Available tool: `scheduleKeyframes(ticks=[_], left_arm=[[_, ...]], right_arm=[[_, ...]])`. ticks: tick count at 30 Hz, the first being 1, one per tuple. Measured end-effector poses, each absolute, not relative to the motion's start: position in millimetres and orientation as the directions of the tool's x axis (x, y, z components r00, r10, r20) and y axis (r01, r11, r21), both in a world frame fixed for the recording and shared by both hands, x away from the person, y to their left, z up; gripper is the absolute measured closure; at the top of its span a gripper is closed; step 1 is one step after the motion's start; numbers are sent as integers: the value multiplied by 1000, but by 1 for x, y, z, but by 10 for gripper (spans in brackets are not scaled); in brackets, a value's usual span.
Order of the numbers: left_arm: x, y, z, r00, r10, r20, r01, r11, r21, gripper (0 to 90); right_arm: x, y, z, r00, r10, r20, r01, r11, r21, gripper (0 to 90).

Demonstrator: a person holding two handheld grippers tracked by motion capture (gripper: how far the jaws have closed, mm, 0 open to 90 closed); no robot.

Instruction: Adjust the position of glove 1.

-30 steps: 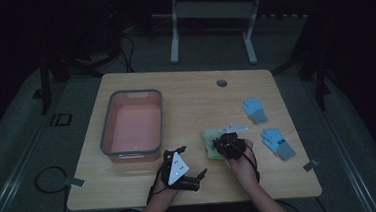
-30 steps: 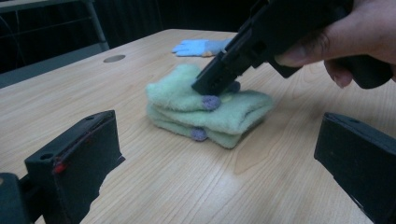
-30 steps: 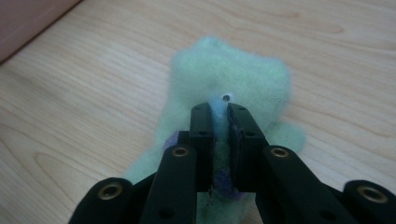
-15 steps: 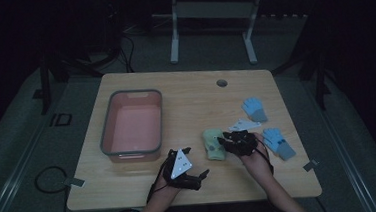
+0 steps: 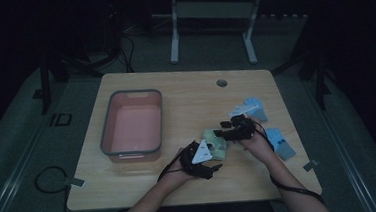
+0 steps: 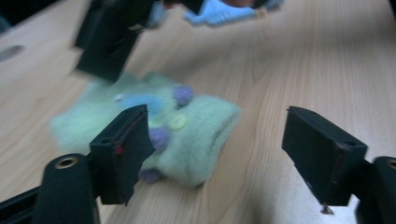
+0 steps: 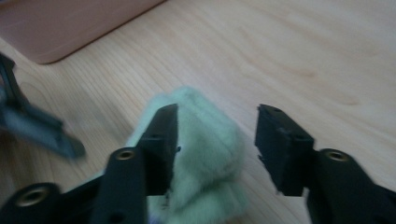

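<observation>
High view: wooden table (image 5: 185, 93), person's forearms come in from the bottom edge, one gripper in each hand.
Sock: pale green fuzzy sock (image 5: 212, 140) with coloured dots lies flat near the table's front middle, between the two grippers; also in left gripper view (image 6: 187, 126) and right gripper view (image 7: 205, 154).
Left gripper: (image 5: 210, 154) at the sock's near end; jaws have just been closing. Left gripper view (image 6: 224, 149): jaws stand fairly wide, one over the sock's edge, other over bare wood, nothing pinched.
Right gripper: (image 5: 221, 132) at the sock's far-right end; jaws have just been opening. Right gripper view (image 7: 215, 140): jaws parted, sock's end bulges between them, pads not pressing it.
Bin: pink tub (image 5: 108, 122), grey rim, left of sock, well apart.
Other socks: blue ones (image 5: 254, 109) (image 5: 280, 142) right of the right hand.
Table hole: (image 5: 221, 82) near far edge.
</observation>
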State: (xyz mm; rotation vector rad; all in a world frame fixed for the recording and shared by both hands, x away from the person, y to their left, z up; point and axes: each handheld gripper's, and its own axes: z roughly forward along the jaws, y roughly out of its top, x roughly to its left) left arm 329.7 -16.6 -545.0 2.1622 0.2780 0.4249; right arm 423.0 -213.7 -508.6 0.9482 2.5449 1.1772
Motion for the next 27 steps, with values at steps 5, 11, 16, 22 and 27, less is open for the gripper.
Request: scheduleKeyframes(ticks=[5,11,16,22,27], left_arm=[[344,-27,-550,928,301,219,27,-642,767,367],[348,-31,-555,912,287,291,-20,-680,733,454],[347,-33,-554,886,295,357,-45,-714,699,623],[346,-35,-543,887,307,345,-10,-735,678,739],[345,-30,-529,890,301,342,-5,-744,668,749]], right_arm=[[441,-213,-529,-758,622,200,559,460,689,387],[449,-217,-545,-725,593,352,652,425,628,463],[446,-215,-541,-732,590,340,643,436,630,641],[439,-209,-529,-740,614,275,614,451,647,707],[435,-205,-517,-753,600,272,598,449,664,712]])
